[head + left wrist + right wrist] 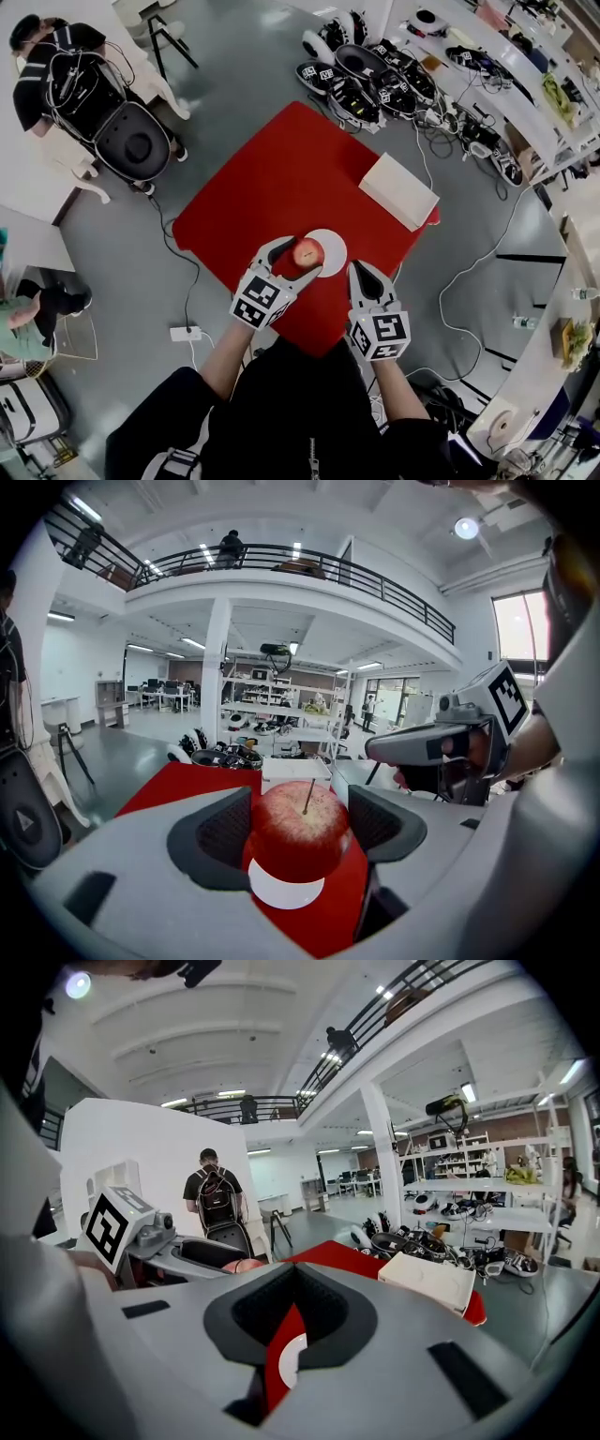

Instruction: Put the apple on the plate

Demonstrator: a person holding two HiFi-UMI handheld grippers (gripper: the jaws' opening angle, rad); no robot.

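Observation:
A red apple (pixel 307 252) with a short stem sits between the jaws of my left gripper (pixel 302 255), which is shut on it. It is over the left part of a small white plate (pixel 332 247) on the red table (pixel 272 187). In the left gripper view the apple (pixel 300 832) fills the gap between the dark pads (pixel 225 832), with the plate (pixel 286 891) just beneath it. Whether the apple touches the plate I cannot tell. My right gripper (pixel 366 274) hangs shut and empty just right of the plate. Only a sliver of plate (pixel 292 1358) shows through its jaws.
A white flat box (pixel 398 190) lies at the table's far right corner. Helmets and cabled gear (pixel 361 70) crowd the floor beyond the table. A person with a backpack (pixel 56 66) stands at far left. A power strip (pixel 183 333) lies by the table's near left edge.

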